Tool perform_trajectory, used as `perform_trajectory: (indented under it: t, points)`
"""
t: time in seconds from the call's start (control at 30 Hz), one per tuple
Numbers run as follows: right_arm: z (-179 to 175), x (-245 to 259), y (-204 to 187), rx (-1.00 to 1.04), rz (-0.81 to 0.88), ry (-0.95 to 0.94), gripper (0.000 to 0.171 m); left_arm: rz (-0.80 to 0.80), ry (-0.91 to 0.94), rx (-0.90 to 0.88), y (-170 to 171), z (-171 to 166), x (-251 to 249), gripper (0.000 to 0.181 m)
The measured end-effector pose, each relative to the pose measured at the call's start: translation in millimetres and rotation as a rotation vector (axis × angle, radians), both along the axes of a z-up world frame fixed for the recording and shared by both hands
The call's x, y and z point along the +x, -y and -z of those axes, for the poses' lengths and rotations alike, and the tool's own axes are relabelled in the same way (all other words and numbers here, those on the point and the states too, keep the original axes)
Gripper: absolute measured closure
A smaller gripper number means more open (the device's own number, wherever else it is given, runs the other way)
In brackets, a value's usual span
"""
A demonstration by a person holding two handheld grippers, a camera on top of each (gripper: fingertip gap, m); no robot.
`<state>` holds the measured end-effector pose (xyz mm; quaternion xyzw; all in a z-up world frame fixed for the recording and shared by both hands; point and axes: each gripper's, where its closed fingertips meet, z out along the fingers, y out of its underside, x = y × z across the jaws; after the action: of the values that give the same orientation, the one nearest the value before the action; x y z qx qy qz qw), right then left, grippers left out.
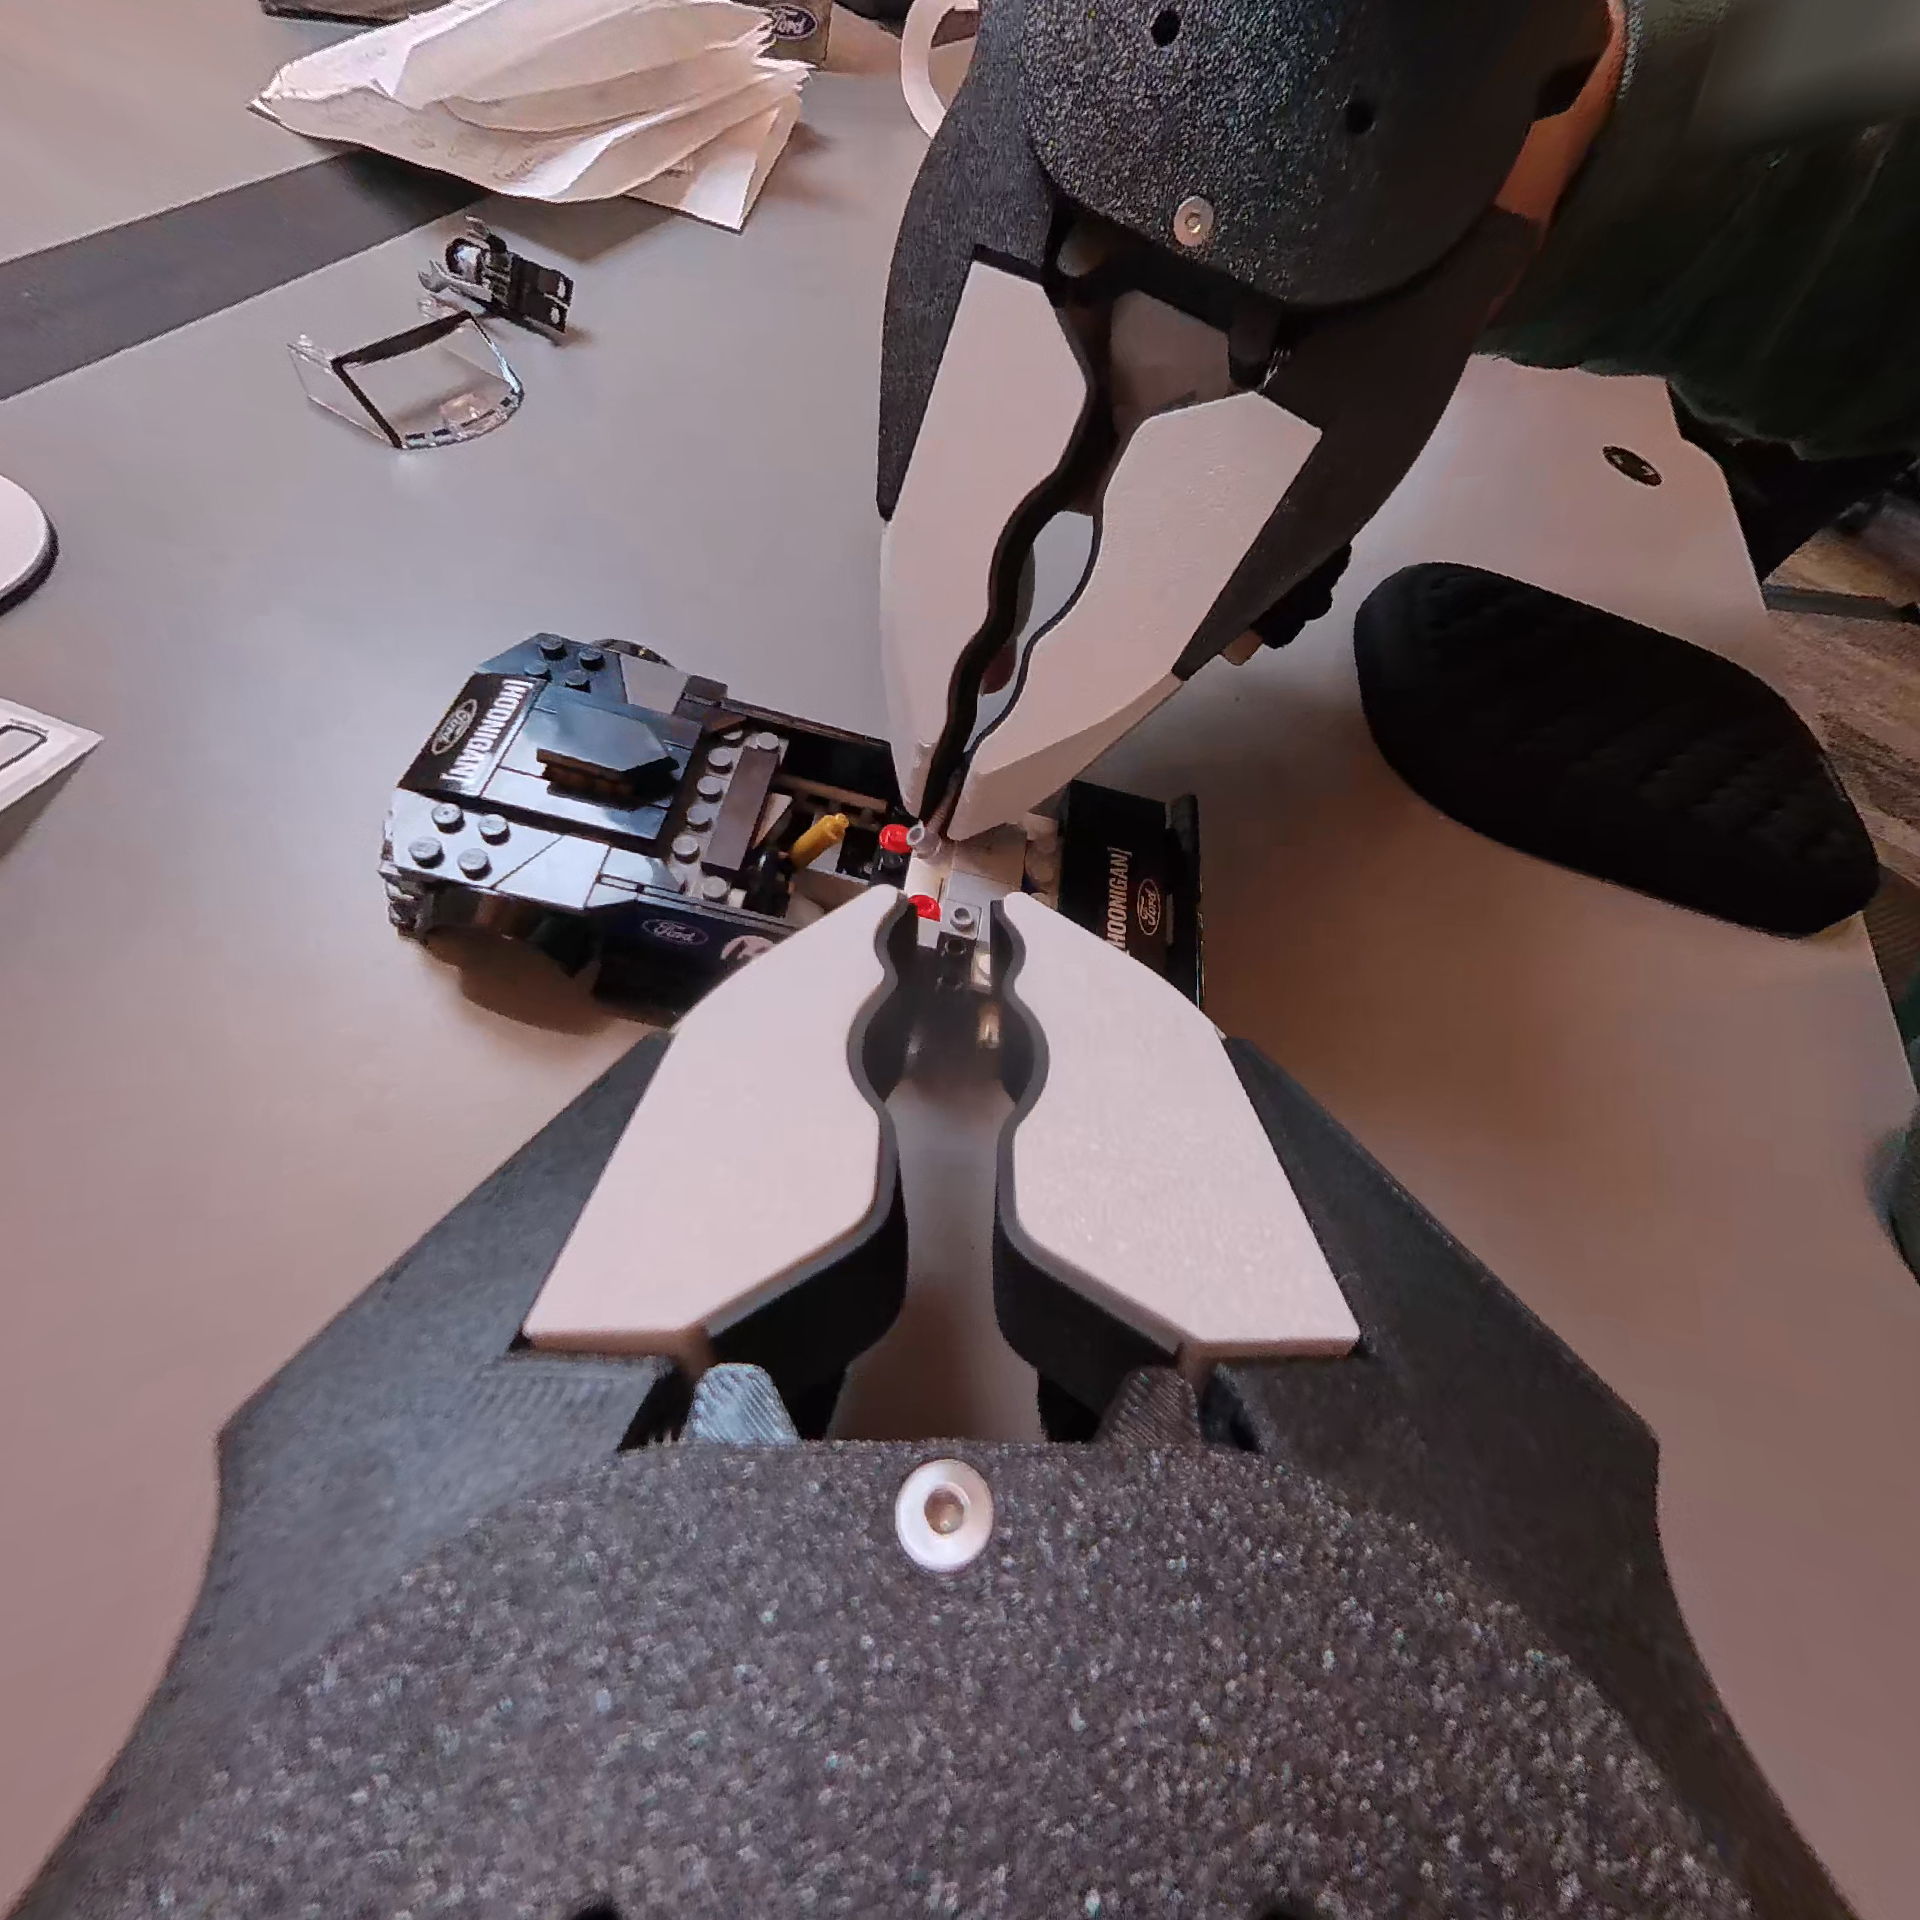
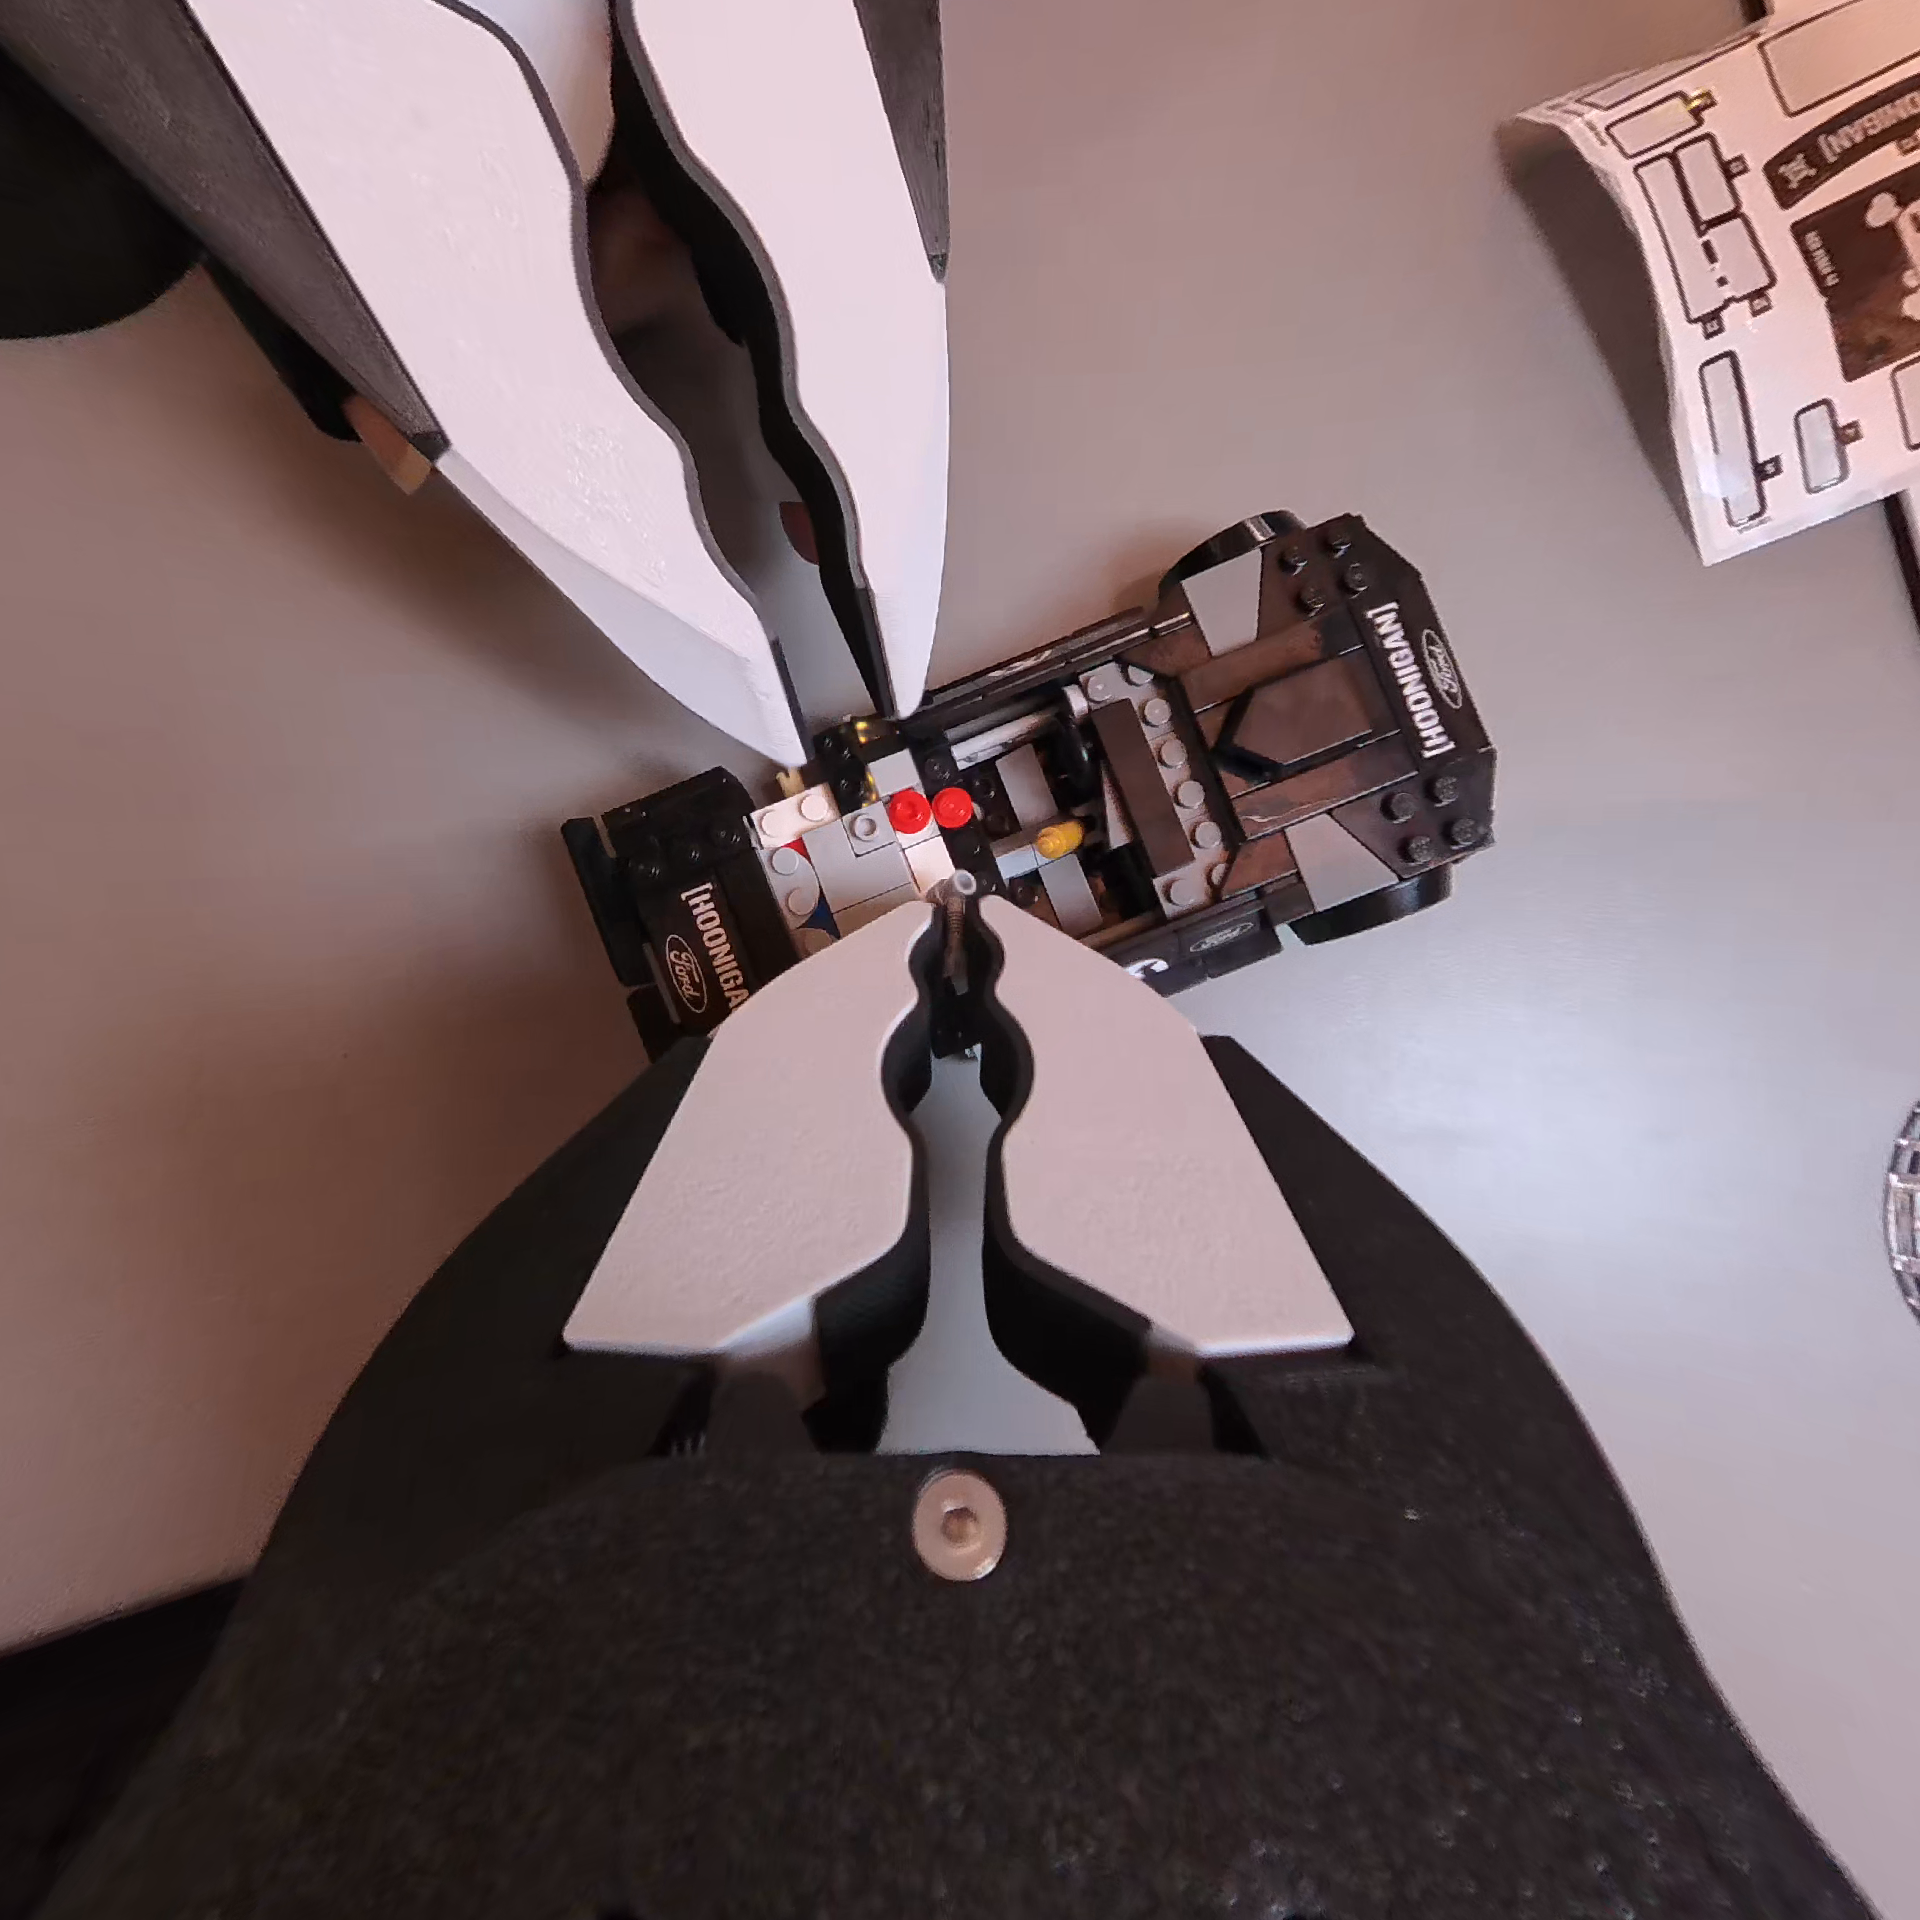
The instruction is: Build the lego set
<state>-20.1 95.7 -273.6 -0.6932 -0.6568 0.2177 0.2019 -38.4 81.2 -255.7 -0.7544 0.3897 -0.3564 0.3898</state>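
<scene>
The black lego car (image 1: 582, 790) lies on the grey table (image 1: 260, 582), its middle open, with two red studs (image 2: 907, 810) showing. My left gripper (image 1: 948, 914) is shut on the car's rear section, its pads against a narrow grey and black block. In the right wrist view (image 2: 847, 727) it comes in from the top onto the car's side. My right gripper (image 2: 956, 904) is shut on a small grey rod piece (image 2: 954, 909), whose tip pokes out just above the car's white and grey tiles. In the left wrist view the right gripper (image 1: 935, 826) points down beside the red studs.
A clear windscreen piece (image 1: 416, 379) and a small black sub-assembly (image 1: 509, 281) lie at the far left. Crumpled paper bags (image 1: 551, 104) lie beyond them. A sticker sheet (image 2: 1745, 291) lies near the car's front. A black padded armrest (image 1: 1600, 748) stands at the table's edge. The tips of both grippers are at nearly the same place. The small black sub-assembly (image 1: 509, 281) is about 25 centimeters from my right fingertips.
</scene>
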Motion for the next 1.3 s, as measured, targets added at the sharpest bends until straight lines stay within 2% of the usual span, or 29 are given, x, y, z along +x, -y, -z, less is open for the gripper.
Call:
perform_trajectory:
  t: [0.13, 0.4, 0.63, 0.73, 1.0, 1.1, 1.2, 1.3]
  points:
    - [-4, -2, 3, 0.027, -0.004, -0.037, 0.168, 0.004, -0.003, 0.001, 1, 1, 1, 0.168]
    - [-36, -15, 27, 0.057, -0.055, -0.163, 0.168, 0.048, 0.102, -0.001, 7, -14, 7, 0.161]
    - [-57, -13, 44, -0.037, -0.129, -0.285, 0.168, 0.214, 0.287, -0.051, 33, -40, 15, 0.167]
    - [-61, -11, 49, -0.053, -0.15, -0.311, 0.168, 0.215, 0.371, -0.108, 33, -49, 13, 0.167]
    - [-69, -14, 49, -0.051, -0.14, -0.358, 0.168, 0.235, 0.411, -0.166, 36, -54, 12, 0.174]
    - [-81, -17, 49, -0.051, -0.13, -0.427, 0.167, 0.254, 0.511, -0.236, 36, -65, 9, 0.175]
    - [-98, -15, 49, -0.049, -0.128, -0.535, 0.156, 0.295, 0.638, -0.334, 37, -78, 2, 0.175]
    - [-110, -10, 52, -0.036, -0.137, -0.612, 0.155, 0.336, 0.781, -0.432, 39, -93, -4, 0.176]
